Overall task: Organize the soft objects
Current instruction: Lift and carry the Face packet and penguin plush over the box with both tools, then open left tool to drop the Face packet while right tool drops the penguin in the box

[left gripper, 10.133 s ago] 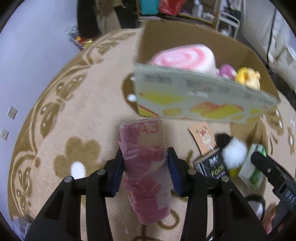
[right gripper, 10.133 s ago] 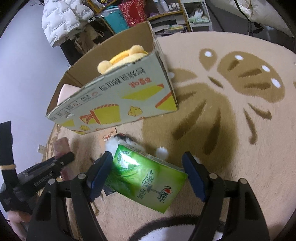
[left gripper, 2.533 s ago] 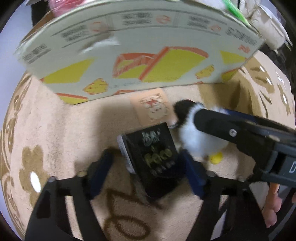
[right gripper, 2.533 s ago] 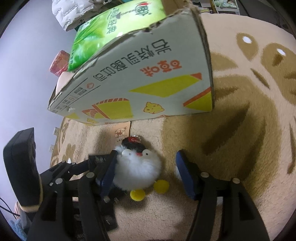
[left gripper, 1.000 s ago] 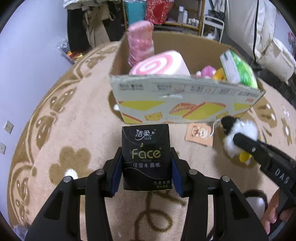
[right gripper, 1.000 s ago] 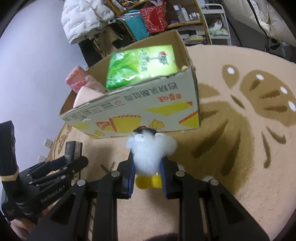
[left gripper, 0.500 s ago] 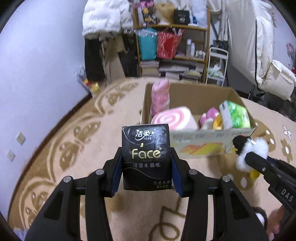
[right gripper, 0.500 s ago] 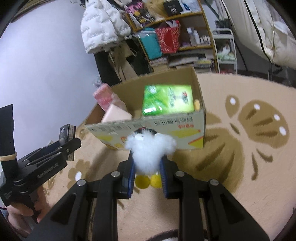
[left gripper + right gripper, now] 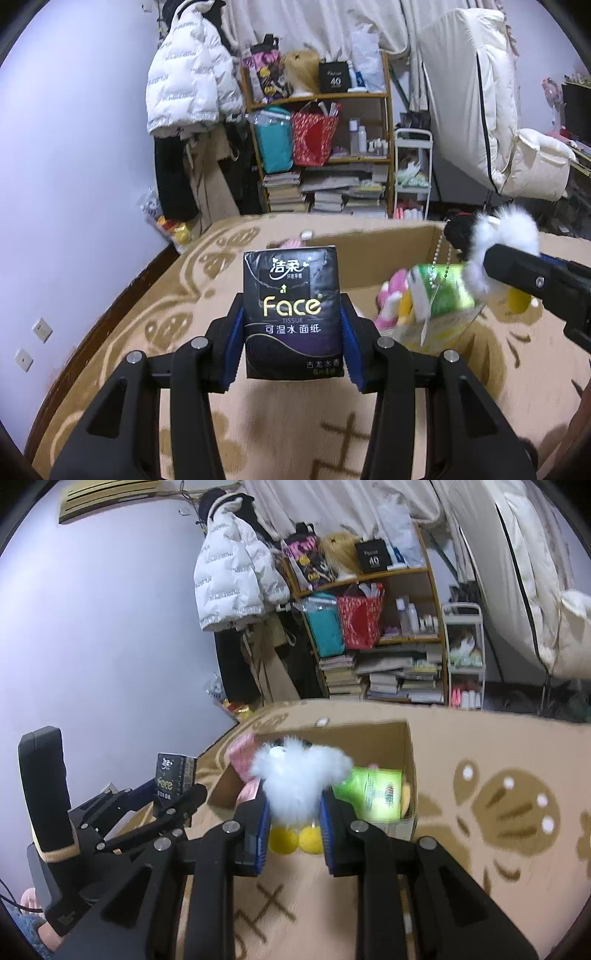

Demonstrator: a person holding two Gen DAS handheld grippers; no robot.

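My left gripper (image 9: 291, 343) is shut on a black "Face" tissue pack (image 9: 290, 314) and holds it up in the air before the open cardboard box (image 9: 388, 251). My right gripper (image 9: 293, 832) is shut on a white fluffy plush toy (image 9: 299, 779) with yellow feet, raised near the box (image 9: 408, 753). In the box lie a green tissue pack (image 9: 373, 794), a pink pack (image 9: 242, 757) and pink and yellow plush toys (image 9: 393, 302). The plush (image 9: 495, 240) and right gripper also show at right in the left wrist view. The left gripper and black pack (image 9: 173, 777) show at left in the right wrist view.
The box stands on a beige carpet (image 9: 498, 812) with brown patterns. Behind it are a cluttered wooden shelf (image 9: 325, 147) with books, a white jacket (image 9: 188, 81) hanging, a small white cart (image 9: 412, 173) and a lilac wall (image 9: 74, 166).
Both grippers have risen higher with their loads, so the views now look level into the room. The box sits lower and closer in both views.
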